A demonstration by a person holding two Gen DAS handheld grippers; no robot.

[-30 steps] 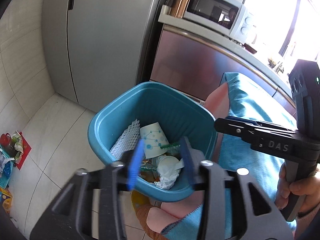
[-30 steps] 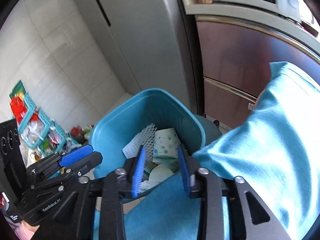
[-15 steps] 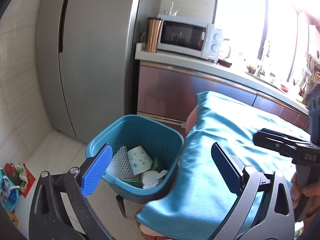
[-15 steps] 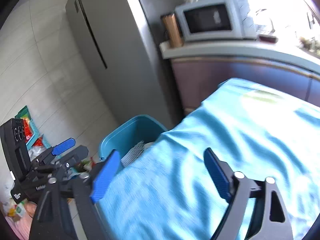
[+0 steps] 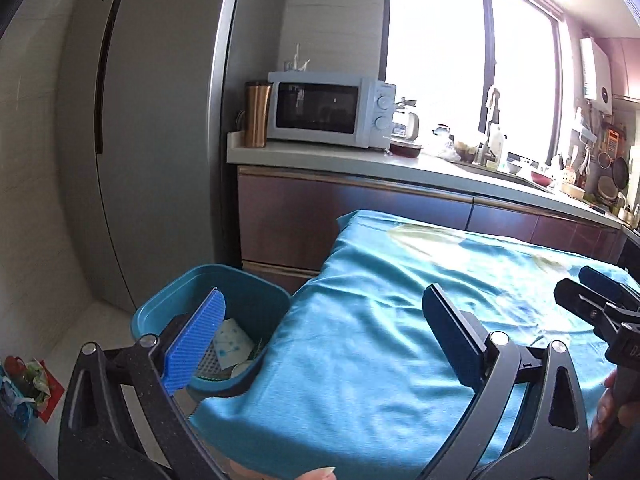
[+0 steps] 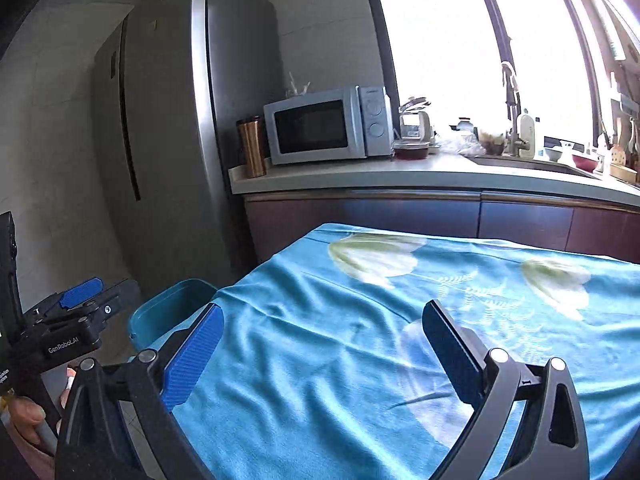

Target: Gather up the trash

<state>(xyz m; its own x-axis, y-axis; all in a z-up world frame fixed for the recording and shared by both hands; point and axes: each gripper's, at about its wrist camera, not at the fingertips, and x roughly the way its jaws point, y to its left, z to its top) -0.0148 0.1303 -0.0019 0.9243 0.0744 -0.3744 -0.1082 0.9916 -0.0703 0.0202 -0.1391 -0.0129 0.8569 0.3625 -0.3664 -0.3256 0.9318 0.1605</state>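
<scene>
Both grippers, left (image 5: 320, 336) and right (image 6: 320, 344), now wide and empty, withdrawn from bin (image 5: 256, 292) (trash inside); table looks cleared.

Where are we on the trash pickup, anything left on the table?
Done: the bin beside the table holds a paper cup and other scraps. In hand: nothing; left gripper and right gripper are open and empty. Left: no trash shows on the tablecloth in either view.

Each claw (image 5: 324, 328) has a black angular frame, silver screws and ribbed blue pads (image 6: 192, 360); "GenRobot.AI" lettering marks one; bare fingers show.
</scene>
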